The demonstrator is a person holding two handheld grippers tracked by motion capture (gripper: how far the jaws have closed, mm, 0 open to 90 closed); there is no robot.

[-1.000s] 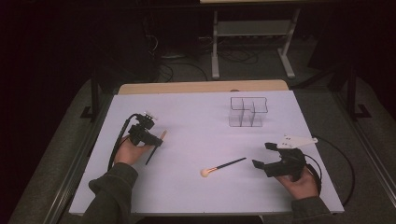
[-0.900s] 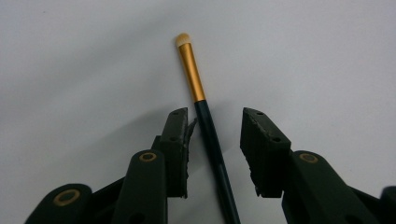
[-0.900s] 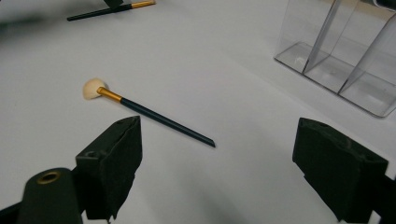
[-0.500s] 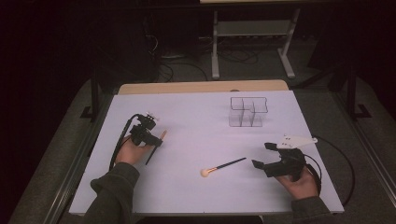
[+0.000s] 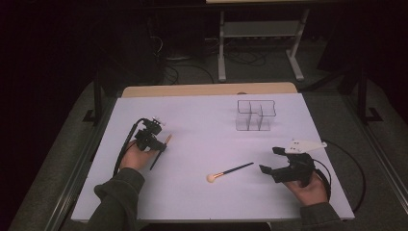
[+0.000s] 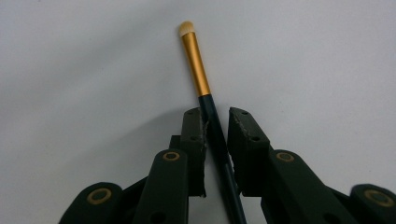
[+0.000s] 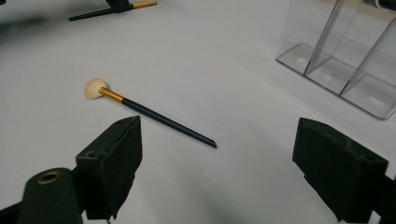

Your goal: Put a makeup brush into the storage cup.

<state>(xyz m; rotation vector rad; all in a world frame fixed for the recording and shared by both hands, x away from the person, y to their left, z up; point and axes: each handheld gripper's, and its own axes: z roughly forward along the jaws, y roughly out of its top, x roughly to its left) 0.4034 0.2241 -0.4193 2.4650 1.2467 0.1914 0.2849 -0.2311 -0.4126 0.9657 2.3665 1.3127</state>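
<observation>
Your left gripper [image 6: 215,135] has its jaws around the slim brush [image 6: 205,98] at the lower centre of the left gripper view. They have just been closing: the left pad sits against the dark handle, while a thin gap remains beside the right pad, so you cannot yet call it a firm clamp. That view gives what the high view cannot: the gold ferrule and the small pale tip, which point up and slightly left in the frame, the long axis running from bottom centre towards the upper middle. The brush lies flat on the white table [image 6: 327,56].

In the high view your left gripper [image 5: 153,142] sits at the left of the table [image 5: 202,120], and the slim brush [image 5: 167,140] shows just as a short gold stub to its right, with the handle slanting down-left under the jaws.

Your right gripper [image 7: 217,172] stands with its jaws wide apart and nothing between them. Its view shows the second brush [image 7: 149,112] ahead, fluffy head to the upper left, handle running down-right. The clear organiser [image 7: 345,56] fills the upper right, its dividers plain there. In the high view, that second brush [image 5: 230,171] lies at centre, just left of your right gripper [image 5: 281,166], with the organiser [image 5: 255,115] well above.
</observation>
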